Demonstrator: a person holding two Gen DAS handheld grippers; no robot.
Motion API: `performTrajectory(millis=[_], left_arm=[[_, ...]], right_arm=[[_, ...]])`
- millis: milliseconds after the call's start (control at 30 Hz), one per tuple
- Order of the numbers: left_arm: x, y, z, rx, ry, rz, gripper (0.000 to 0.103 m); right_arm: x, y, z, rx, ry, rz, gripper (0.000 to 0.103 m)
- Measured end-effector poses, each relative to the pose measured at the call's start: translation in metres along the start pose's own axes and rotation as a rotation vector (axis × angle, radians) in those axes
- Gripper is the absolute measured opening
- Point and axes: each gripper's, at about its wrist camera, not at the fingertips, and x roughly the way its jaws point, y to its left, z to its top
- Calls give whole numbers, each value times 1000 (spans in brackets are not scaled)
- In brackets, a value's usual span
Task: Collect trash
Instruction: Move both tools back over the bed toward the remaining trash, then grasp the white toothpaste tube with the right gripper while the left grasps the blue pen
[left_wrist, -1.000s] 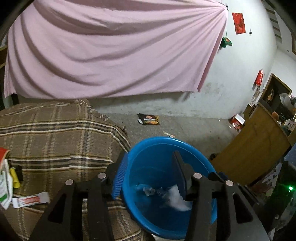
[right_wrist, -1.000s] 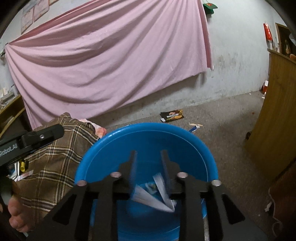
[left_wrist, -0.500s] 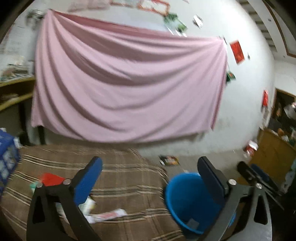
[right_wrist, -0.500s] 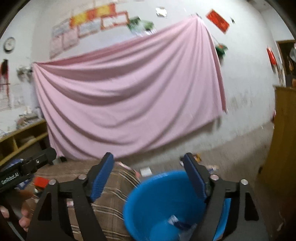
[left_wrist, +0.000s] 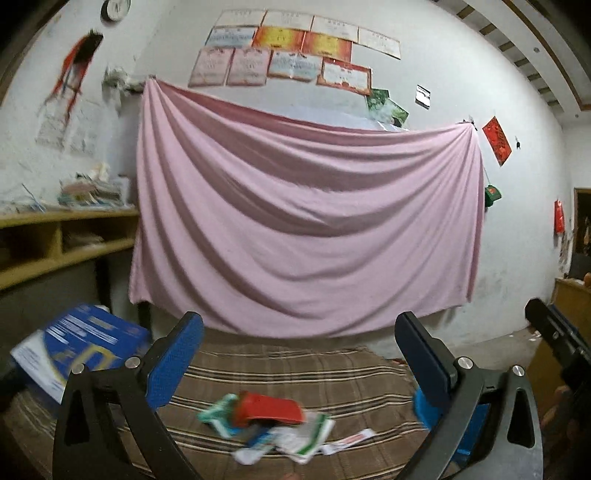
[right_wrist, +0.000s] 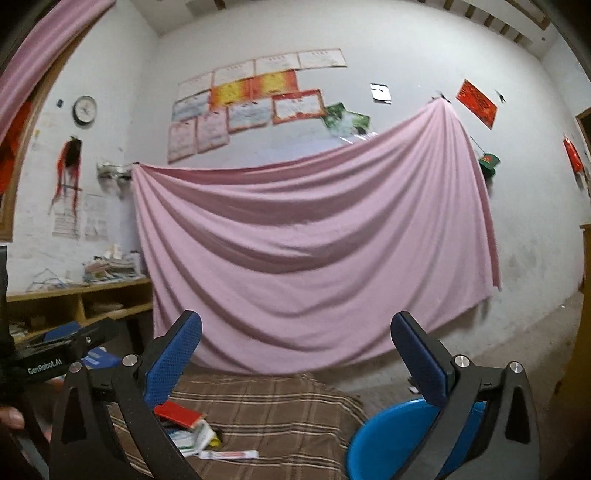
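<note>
Both grippers are pointing across the room at the pink sheet (left_wrist: 306, 221) hanging on the far wall. The left gripper (left_wrist: 299, 354) is standing with its jaws spread wide, nothing between them. The right gripper (right_wrist: 295, 354) is still opening its jaws, and nothing is sitting between those either. Down on the plaid blanket (left_wrist: 295, 373), the trash is lying in a loose pile: a red packet (left_wrist: 269, 408) is resting on top of crumpled green-and-white wrappers (left_wrist: 295, 439), with a thin white strip (left_wrist: 354, 439) just beside them on the right. The blue tub (right_wrist: 376, 443) is sitting to the right of the blanket, partly hidden behind the right gripper's finger. A blue box (left_wrist: 81, 347) is showing, blurred, at the left.
</note>
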Motion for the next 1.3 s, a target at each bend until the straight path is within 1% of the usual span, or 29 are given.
performTrajectory(millis=[100, 200, 367, 467, 600, 800, 867, 900, 933, 967, 1000, 1033, 1067, 1100, 1133, 1233, 1300], left_arm=[[-10, 11, -9, 17, -25, 21, 101], [-16, 19, -19, 31, -32, 23, 101], [-15, 26, -35, 53, 8, 36, 101], [-7, 31, -42, 58, 44, 54, 101], [6, 41, -54, 35, 113, 81, 101], [27, 53, -70, -3, 225, 72, 101], [34, 56, -73, -12, 266, 58, 96], [38, 56, -75, -14, 291, 46, 90], [43, 56, -77, -13, 323, 40, 82], [48, 56, -80, -13, 350, 34, 77], [53, 57, -83, -15, 381, 22, 69], [58, 58, -86, -18, 408, 7, 62], [62, 58, -88, -21, 436, -5, 59], [66, 59, -90, -23, 459, -15, 55], [70, 59, -93, -26, 487, -29, 53], [79, 58, -100, -27, 548, -64, 43], [86, 56, -105, -20, 589, -88, 41]], right_arm=[[-1, 14, -4, -21, -24, 21, 103], [1, 22, -9, -46, -22, 34, 103], [13, 31, -23, -77, 33, 43, 103], [20, 34, -33, -87, 70, 52, 103], [30, 40, -44, -104, 118, 55, 103], [52, 46, -58, -123, 239, 61, 103], [61, 48, -62, -132, 293, 55, 103], [65, 48, -64, -133, 319, 56, 102], [69, 48, -66, -132, 344, 58, 101], [73, 47, -68, -131, 368, 59, 100], [76, 47, -71, -131, 391, 59, 97], [81, 47, -74, -132, 434, 59, 93], [85, 48, -77, -131, 460, 59, 90], [89, 47, -80, -129, 493, 61, 85], [93, 47, -84, -126, 535, 67, 83], [101, 48, -92, -126, 619, 79, 79], [107, 48, -98, -127, 668, 89, 79]])
